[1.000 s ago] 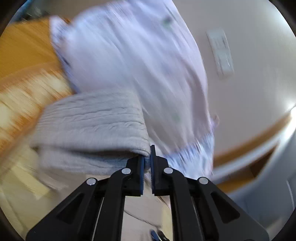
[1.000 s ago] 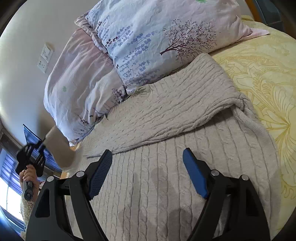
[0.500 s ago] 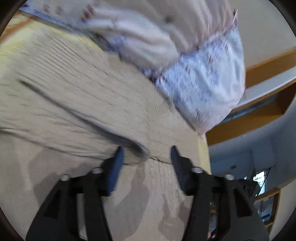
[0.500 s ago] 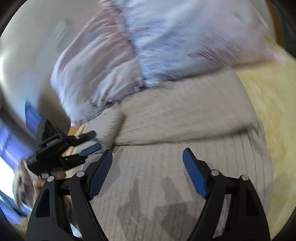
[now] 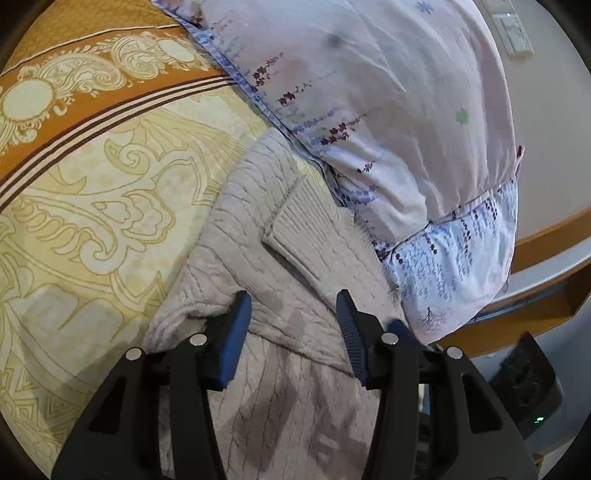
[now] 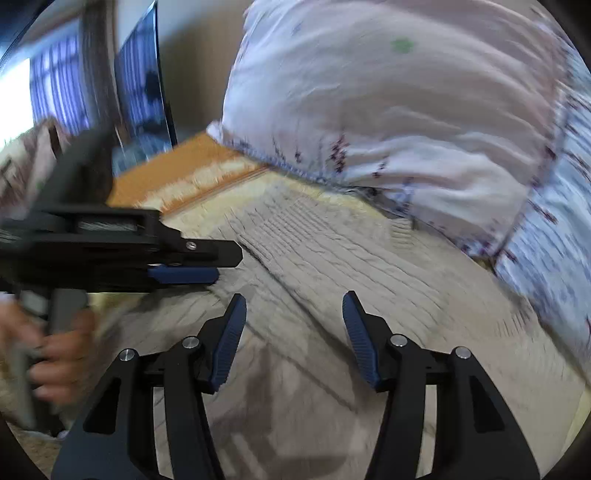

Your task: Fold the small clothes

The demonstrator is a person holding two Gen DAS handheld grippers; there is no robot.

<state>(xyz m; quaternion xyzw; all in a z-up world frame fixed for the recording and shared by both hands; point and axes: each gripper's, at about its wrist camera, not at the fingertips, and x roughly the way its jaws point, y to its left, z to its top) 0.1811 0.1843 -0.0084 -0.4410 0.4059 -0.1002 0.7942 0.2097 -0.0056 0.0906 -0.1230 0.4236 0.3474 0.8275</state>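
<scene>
A beige cable-knit sweater point(image 5: 295, 387) lies on the bed, one sleeve folded across its body and the ribbed cuff point(image 5: 306, 221) near the pillows. My left gripper point(image 5: 291, 306) hovers low over the sleeve's fold; its jaws are closing, and the pads touch no cloth. In the right wrist view the sweater point(image 6: 332, 251) is blurred. Over its body my right gripper point(image 6: 293, 299) has jaws that are closing and hold nothing. The left gripper point(image 6: 218, 267) reaches in from the left, with a hand point(image 6: 55, 350) on its handle.
Two floral pillows point(image 5: 388, 110) lean against the wall just behind the sweater. The yellow and orange bedspread point(image 5: 92, 184) stretches to the left. A wall switch point(image 5: 515, 33) and a wooden shelf edge point(image 5: 546, 236) are at the right. A dark screen point(image 6: 144, 85) stands beyond the bed.
My left gripper let go of the sleeve, opened and sank toward the sweater, where the sleeve now lies folded. My right gripper swung left and rolled, and its jaws narrowed.
</scene>
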